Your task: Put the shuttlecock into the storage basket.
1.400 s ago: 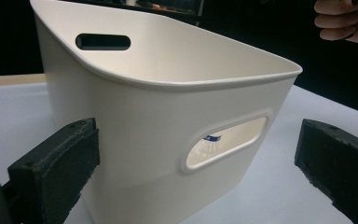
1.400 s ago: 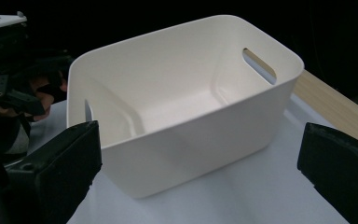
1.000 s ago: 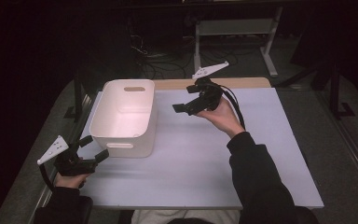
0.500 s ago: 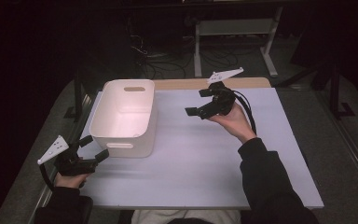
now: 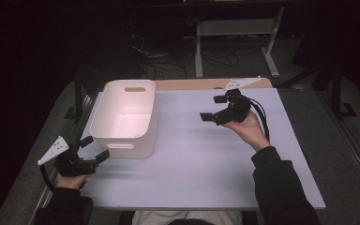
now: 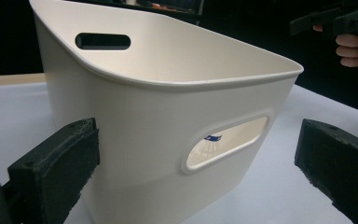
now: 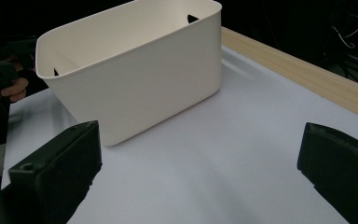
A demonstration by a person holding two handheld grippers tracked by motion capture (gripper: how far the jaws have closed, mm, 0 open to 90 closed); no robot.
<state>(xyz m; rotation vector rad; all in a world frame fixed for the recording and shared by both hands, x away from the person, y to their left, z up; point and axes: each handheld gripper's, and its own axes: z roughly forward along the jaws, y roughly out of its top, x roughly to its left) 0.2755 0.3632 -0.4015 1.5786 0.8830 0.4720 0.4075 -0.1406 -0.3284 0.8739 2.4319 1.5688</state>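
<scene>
The white bin (image 5: 126, 117) stood near the tabletop's left edge. The left gripper (image 5: 90, 151) gaped empty at its near corner; the right gripper (image 5: 213, 108) (also wide, empty) hovered mid-table. A one-sided pinch might tip the bin.

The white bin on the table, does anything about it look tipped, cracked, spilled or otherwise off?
Nothing stands out. The white bin sits upright and flat on the table, with no cracks or spills showing. The left gripper is at its near end and the right gripper is off to its side, both open.

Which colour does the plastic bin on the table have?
The bin is plain cream white, clearest in the left gripper view.
</scene>
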